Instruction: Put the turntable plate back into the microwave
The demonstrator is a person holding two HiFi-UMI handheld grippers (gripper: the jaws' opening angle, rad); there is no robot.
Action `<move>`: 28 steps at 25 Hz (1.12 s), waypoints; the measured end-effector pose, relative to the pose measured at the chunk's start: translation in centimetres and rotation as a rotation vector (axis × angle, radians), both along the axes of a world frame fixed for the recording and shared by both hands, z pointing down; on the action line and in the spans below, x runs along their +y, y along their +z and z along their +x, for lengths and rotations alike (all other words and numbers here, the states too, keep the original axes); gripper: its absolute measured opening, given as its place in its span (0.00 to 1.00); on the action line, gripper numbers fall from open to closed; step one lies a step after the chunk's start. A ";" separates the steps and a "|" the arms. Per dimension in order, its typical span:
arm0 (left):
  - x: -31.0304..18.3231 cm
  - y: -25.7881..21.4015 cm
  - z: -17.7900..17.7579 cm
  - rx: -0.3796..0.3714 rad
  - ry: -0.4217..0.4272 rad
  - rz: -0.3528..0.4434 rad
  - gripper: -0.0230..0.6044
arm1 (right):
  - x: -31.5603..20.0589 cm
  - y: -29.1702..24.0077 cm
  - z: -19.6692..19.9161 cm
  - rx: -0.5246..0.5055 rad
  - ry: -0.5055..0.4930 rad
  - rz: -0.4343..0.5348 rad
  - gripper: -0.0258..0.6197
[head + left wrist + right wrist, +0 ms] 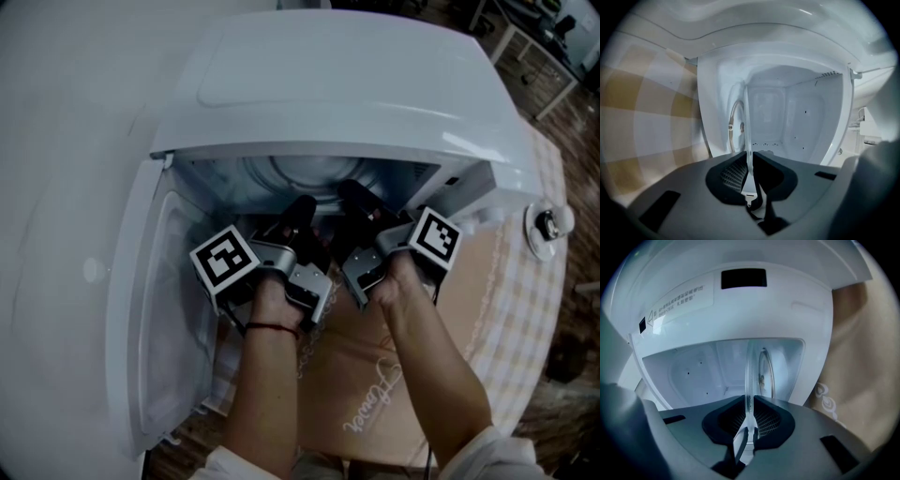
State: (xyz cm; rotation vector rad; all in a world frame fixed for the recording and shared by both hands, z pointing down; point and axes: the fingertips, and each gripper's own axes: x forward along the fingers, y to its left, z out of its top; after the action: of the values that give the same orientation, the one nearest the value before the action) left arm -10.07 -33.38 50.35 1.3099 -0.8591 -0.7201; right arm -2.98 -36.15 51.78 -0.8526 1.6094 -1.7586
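Checked-cloth worktop (551,291), white microwave (356,84) open. Left gripper (749,176) and right gripper (750,420) both clamp the glass turntable plate (747,136) rim at the cavity mouth. Likely heavy, slick, breakable; rim grip suits.

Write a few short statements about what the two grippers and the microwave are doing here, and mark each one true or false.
1. The microwave door is shut. False: the microwave door stands open, on the person's left.
2. The left gripper is shut on the glass turntable plate. True.
3. The right gripper is open and empty. False: the right gripper is shut on the rim of the same plate.
4. Both grippers reach into the open front of the microwave. True.
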 end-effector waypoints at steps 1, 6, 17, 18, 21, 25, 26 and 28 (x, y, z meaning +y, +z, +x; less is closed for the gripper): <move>-0.1 0.0 0.1 0.004 0.000 -0.001 0.10 | 0.0 0.0 0.0 0.002 0.001 -0.001 0.14; 0.1 -0.3 0.3 0.020 -0.006 -0.019 0.10 | -0.1 0.1 0.1 0.005 -0.001 -0.006 0.14; -0.4 0.3 0.9 0.012 0.009 -0.068 0.13 | 0.2 0.1 -0.4 0.019 -0.045 -0.009 0.14; -0.3 0.3 1.0 0.011 0.005 -0.074 0.10 | 0.2 0.1 -0.4 0.018 -0.045 -0.011 0.14; -0.3 0.2 1.0 0.028 -0.009 -0.069 0.09 | 0.1 0.1 -0.4 0.009 -0.040 -0.015 0.14; -0.5 0.0 1.0 0.064 -0.014 -0.065 0.09 | 0.0 -0.2 -0.3 0.009 -0.054 0.010 0.14; -0.5 0.0 1.0 0.075 -0.022 -0.067 0.09 | 0.0 -0.4 -0.4 0.005 -0.068 0.016 0.14; -0.5 0.3 0.8 0.086 -0.039 -0.071 0.09 | 0.5 -0.6 -0.6 -0.008 -0.102 0.023 0.18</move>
State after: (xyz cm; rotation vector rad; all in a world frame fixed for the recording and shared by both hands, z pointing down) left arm -9.30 -33.91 50.65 1.1937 -0.8355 -0.7639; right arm -3.57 -35.62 51.21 -0.7638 1.6913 -1.8073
